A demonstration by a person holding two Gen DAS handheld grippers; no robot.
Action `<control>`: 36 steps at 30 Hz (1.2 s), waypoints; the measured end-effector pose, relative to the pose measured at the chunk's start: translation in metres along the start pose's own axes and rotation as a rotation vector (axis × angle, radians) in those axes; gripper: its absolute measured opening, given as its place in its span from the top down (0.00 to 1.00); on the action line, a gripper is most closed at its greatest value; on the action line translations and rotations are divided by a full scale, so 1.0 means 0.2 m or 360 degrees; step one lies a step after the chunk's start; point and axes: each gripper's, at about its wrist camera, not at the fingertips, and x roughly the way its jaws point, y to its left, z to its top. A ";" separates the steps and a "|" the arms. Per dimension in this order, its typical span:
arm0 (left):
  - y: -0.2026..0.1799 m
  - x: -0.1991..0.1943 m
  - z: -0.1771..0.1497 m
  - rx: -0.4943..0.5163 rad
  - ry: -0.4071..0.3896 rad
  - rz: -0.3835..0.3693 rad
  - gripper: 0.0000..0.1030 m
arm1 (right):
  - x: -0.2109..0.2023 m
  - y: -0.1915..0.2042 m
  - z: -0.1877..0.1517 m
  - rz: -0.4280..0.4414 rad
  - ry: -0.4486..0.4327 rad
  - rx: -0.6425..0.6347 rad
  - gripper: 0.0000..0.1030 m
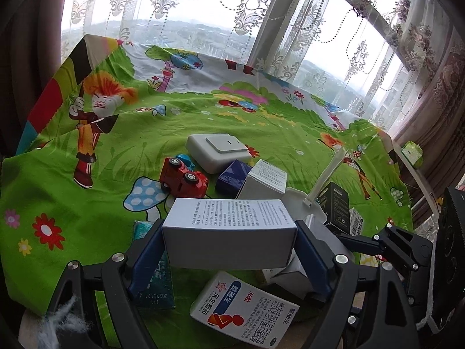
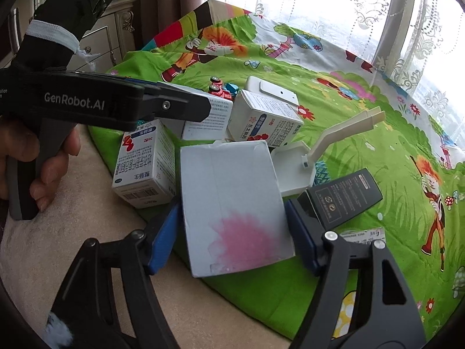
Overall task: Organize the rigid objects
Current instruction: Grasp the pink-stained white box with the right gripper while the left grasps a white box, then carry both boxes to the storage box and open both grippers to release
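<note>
A white box with printed text (image 1: 226, 215) sits crosswise between the blue pads of my left gripper (image 1: 229, 235), which press on both its ends and hold it above the pile. In the right wrist view, my right gripper (image 2: 232, 206) is shut on a white box with a pink stain (image 2: 232, 180), a pad on each long side. The left gripper's black finger (image 2: 174, 107) reaches in from the left there, with a hand (image 2: 29, 160) on its handle. Under the held boxes lie medicine boxes (image 1: 241, 311) (image 2: 145, 168) on the green cartoon cloth (image 1: 87, 203).
Farther back lie a red toy car (image 1: 183, 179), a white switch unit (image 1: 218, 151), a dark blue box (image 1: 232, 177) and another medicine box (image 2: 261, 119). A white hinged case (image 2: 293, 168) and a black box (image 2: 345, 197) lie to the right. Lace curtains hang behind the cloth.
</note>
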 end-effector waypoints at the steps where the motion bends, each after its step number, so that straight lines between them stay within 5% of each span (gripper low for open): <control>1: 0.00 -0.02 -0.01 -0.0011 -0.0019 -0.0005 0.17 | -0.01 0.00 -0.01 -0.0020 -0.0014 0.0008 0.28; 11: -0.12 -0.18 -0.09 0.0006 -0.0153 -0.0053 0.17 | -0.22 -0.02 -0.10 -0.0181 -0.0130 0.0191 0.28; 36: -0.61 -0.31 -0.35 0.0279 0.0011 -0.0330 0.17 | -0.66 -0.16 -0.55 -0.0400 -0.0042 0.0795 0.28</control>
